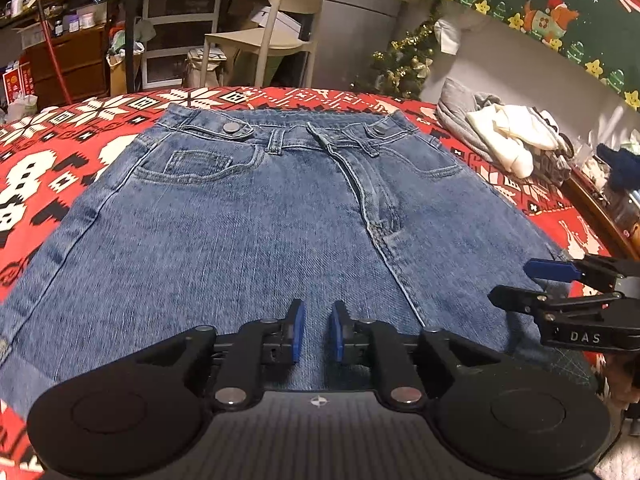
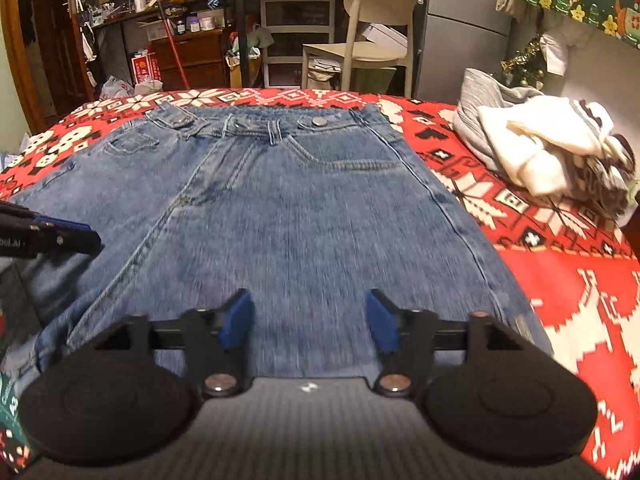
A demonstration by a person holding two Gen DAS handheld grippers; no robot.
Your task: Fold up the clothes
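Jeans (image 1: 248, 232) lie flat; left gripper (image 1: 317, 330) jaws narrow, right gripper (image 2: 308, 322) jaws wide, both empty

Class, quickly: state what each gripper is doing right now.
Left gripper: open narrowly, holding nothing, above the blue denim jeans.
Right gripper: open wide, holding nothing.

White letters "DAS" stand on the black body of the right gripper (image 1: 516, 284), seen at the right edge of the left wrist view. On the black left gripper (image 2: 90, 236), at the left edge of the right wrist view, part of a white word reads "boLAI". The green Christmas-patterned hanging cloth (image 1: 560, 8) at far right carries white script ending "stmas".
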